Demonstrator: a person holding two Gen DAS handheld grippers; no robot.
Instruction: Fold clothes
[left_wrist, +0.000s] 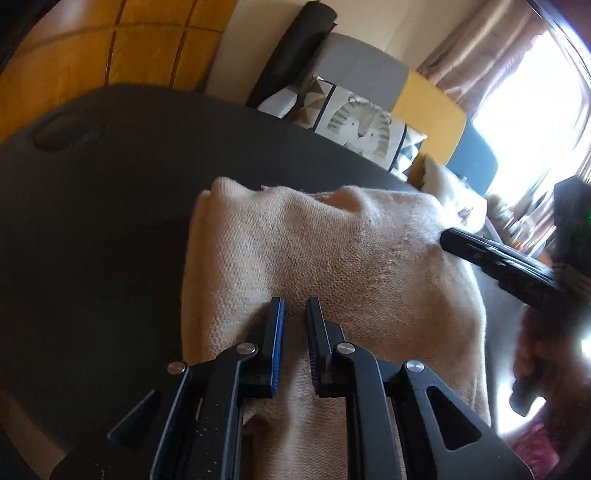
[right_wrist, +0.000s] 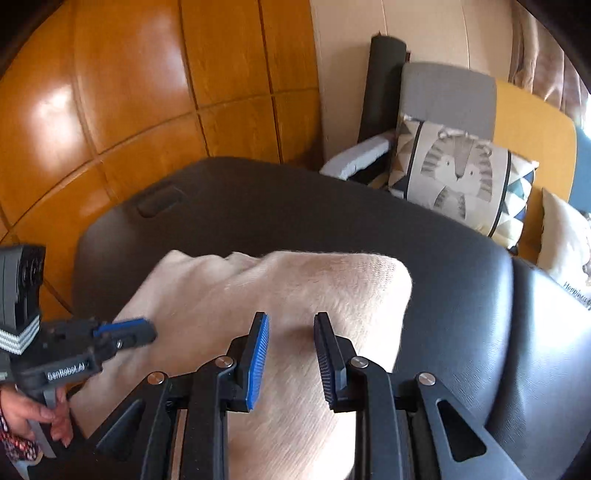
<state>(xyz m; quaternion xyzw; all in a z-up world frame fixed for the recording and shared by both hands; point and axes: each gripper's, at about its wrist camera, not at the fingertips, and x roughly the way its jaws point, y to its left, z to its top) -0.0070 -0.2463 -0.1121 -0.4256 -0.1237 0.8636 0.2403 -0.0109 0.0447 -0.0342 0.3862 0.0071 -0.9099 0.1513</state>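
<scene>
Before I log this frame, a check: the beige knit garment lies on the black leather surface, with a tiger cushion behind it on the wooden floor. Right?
Not quite. The tiger cushion sits on the grey and yellow sofa, not on the floor, as the right wrist view shows. The beige knit garment does lie on the black leather surface.

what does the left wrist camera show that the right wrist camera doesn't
Only the left wrist view shows the bright window with its curtain.

Only the right wrist view shows the hand holding the left gripper, and the lettering on that gripper's body.

Both show the beige knit garment lying on the dark leather seat, the tiger cushion, the grey chair, the wooden panelling, and each other's gripper; the right gripper enters the left view from the right edge.
</scene>
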